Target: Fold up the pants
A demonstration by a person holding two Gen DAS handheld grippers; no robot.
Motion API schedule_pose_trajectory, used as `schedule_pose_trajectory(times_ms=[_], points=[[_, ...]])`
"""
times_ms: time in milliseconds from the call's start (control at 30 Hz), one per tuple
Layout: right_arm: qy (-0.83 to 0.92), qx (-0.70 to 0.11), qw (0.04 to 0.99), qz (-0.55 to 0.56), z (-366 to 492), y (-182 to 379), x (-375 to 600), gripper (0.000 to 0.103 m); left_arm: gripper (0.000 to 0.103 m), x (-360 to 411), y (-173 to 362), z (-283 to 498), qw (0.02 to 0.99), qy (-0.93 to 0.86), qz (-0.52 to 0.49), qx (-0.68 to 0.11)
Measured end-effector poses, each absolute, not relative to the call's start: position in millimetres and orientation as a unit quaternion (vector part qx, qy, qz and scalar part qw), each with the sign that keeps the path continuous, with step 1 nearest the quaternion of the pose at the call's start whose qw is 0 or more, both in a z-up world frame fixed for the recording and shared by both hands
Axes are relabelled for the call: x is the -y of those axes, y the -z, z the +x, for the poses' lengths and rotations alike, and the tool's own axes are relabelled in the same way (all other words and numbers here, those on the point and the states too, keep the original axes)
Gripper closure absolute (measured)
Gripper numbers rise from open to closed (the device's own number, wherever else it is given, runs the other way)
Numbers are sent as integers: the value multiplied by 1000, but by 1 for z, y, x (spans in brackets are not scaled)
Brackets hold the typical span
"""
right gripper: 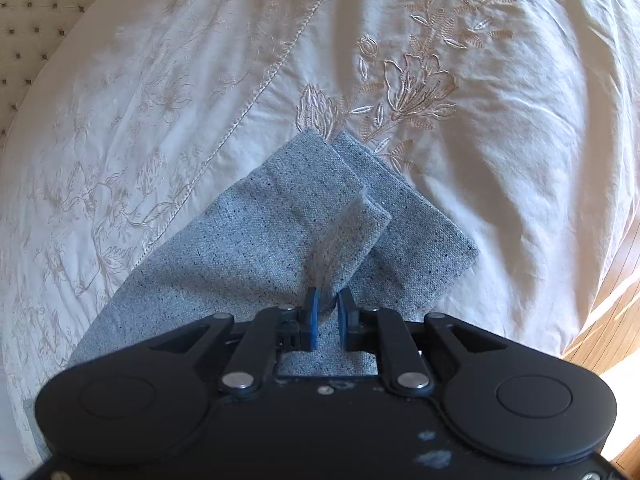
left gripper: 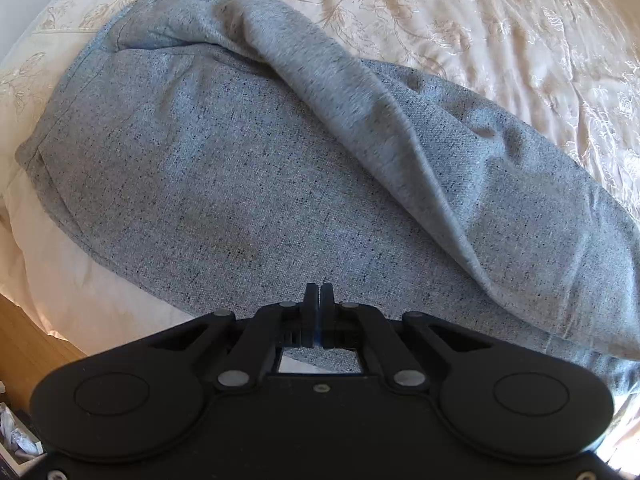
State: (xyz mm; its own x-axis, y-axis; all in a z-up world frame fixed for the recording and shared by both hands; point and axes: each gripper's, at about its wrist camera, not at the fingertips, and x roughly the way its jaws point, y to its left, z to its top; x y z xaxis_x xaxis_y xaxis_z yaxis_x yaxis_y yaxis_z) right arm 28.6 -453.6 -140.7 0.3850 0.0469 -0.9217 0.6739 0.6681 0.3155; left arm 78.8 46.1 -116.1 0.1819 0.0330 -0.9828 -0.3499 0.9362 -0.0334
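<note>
One pair of speckled grey pants (left gripper: 224,184) lay folded on the bed (left gripper: 500,32), two cuffs toward twelve o'clock. Left claw (left gripper: 319,300) clenched empty; right claw (right gripper: 328,312) released.

Left claw (left gripper: 319,294) closed, right claw (right gripper: 328,304) parted

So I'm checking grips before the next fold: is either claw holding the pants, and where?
Left claw is shut, with no cloth seen between its pads. Right claw stands open around the pants near the leg hems, not pinching.
</note>
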Motion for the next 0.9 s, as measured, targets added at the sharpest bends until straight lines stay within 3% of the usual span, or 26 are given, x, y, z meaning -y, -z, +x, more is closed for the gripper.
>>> schedule_pose_trajectory(times_ms=[33, 133, 233, 333, 533, 567, 633, 833, 900], points=[[207, -509, 755, 358, 26, 140, 458, 80, 101, -46, 116, 78, 760, -123, -134, -624], [218, -498, 752, 373, 25, 142, 472, 74, 91, -43, 110, 81, 768, -118, -129, -616], [236, -511, 728, 392, 25, 153, 484, 74, 90, -37, 101, 86, 777, -112, -113, -609], [245, -516, 711, 411, 23, 163, 488, 74, 70, -31, 92, 93, 789, -106, -97, -598], [252, -494, 705, 442, 23, 175, 486, 74, 52, -24, 84, 125, 806, -86, -62, -583], [253, -489, 709, 441, 22, 175, 485, 76, 51, -25, 84, 130, 805, -86, -61, -583], [252, -481, 724, 426, 23, 173, 480, 96, 51, -29, 85, 143, 803, -89, -64, -585], [249, -485, 738, 398, 24, 167, 474, 96, 45, -37, 97, 180, 790, -108, -73, -599], [251, -485, 736, 400, 23, 167, 475, 96, 38, -35, 104, 191, 782, -111, -72, -609]])
